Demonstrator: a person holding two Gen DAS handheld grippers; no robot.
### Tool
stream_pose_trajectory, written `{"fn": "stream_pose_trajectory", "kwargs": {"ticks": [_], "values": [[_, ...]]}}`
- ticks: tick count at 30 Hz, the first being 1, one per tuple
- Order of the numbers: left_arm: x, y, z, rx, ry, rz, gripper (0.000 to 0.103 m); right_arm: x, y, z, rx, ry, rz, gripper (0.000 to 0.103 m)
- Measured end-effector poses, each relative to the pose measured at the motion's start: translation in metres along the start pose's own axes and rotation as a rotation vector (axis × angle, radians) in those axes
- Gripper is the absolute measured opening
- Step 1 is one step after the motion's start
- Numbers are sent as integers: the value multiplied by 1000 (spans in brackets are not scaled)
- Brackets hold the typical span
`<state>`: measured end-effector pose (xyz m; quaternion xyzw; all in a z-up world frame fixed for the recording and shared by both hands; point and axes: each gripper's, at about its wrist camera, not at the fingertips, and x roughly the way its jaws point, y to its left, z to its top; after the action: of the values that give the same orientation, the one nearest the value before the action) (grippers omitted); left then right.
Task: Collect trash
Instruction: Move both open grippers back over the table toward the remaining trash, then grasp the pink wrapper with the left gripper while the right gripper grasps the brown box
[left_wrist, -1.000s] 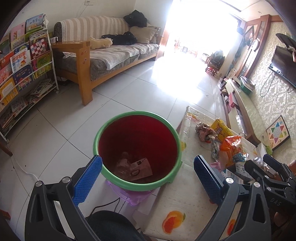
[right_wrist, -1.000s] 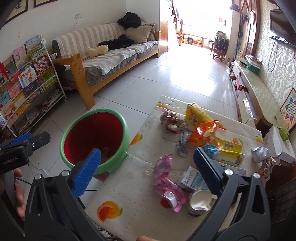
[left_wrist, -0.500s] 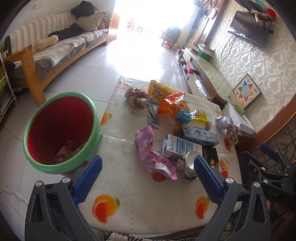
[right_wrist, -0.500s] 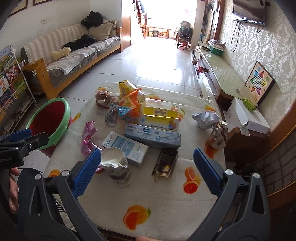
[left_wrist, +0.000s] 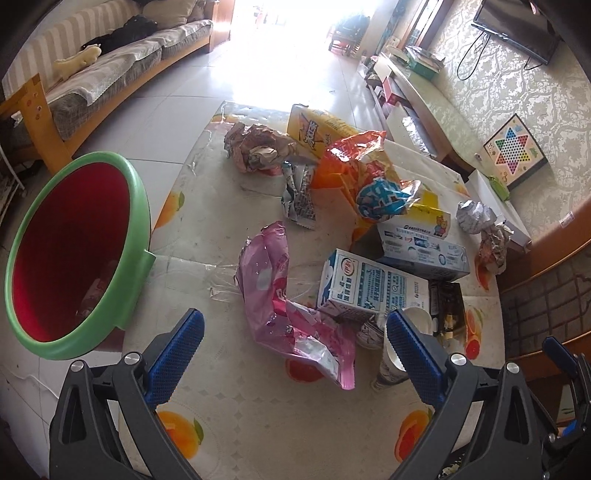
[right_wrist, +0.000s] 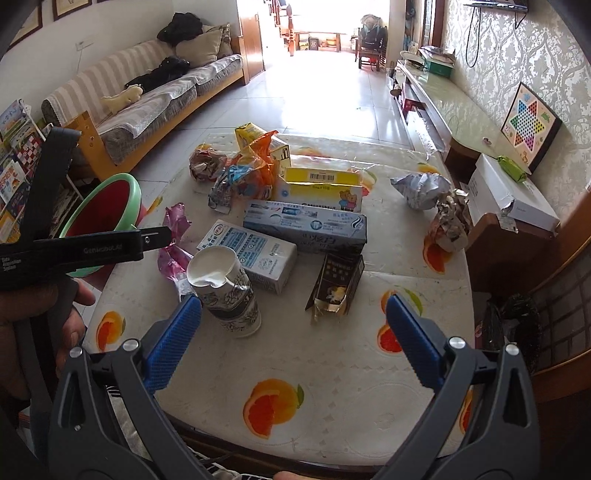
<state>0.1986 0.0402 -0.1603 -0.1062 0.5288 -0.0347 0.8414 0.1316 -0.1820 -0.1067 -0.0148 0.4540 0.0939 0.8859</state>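
Blue-padded left gripper (left_wrist: 291, 345) is wide open and holds nothing; a crinkly pink plastic wrapper (left_wrist: 284, 299) lies between its fingers. Right gripper (right_wrist: 293, 326) is open and empty too, with a crushed white paper cup (right_wrist: 225, 291) by its left finger.

This is a living room in a home. A long striped sofa (right_wrist: 147, 99) with pillows stands by the wall, and a soft toy (right_wrist: 122, 99) lies on it. A TV (left_wrist: 517, 27) hangs on the patterned wallpaper. A rack of children's books (right_wrist: 14, 155) stands nearby. A star-shaped board game (right_wrist: 530, 123) leans against the wall.
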Motion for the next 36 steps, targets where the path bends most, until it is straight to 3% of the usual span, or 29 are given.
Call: {"fn": "stream_pose_trajectory", "kwargs": {"ticks": [6,10,18,22,27,29,33,36], "values": [[37,9,9,-54,69,25,94,24,-32,0,111,45,-18,99],[55,13,9,-66,108,42,87,49,-50,9,163,77,-25,98],[65,17,12,-67,107,48,87,104,-60,18,182,166,-47,98],[63,26,16,-114,76,24,83,115,-61,18,196,173,-51,95],[72,30,17,-112,101,39,81,129,-62,17,195,206,-46,85],[78,30,16,-110,124,50,74,134,-60,16,188,221,-46,78],[83,24,14,-83,124,82,70,140,-58,13,181,244,-48,70],[84,23,13,-61,121,115,60,142,-55,10,160,246,-66,65]]}}
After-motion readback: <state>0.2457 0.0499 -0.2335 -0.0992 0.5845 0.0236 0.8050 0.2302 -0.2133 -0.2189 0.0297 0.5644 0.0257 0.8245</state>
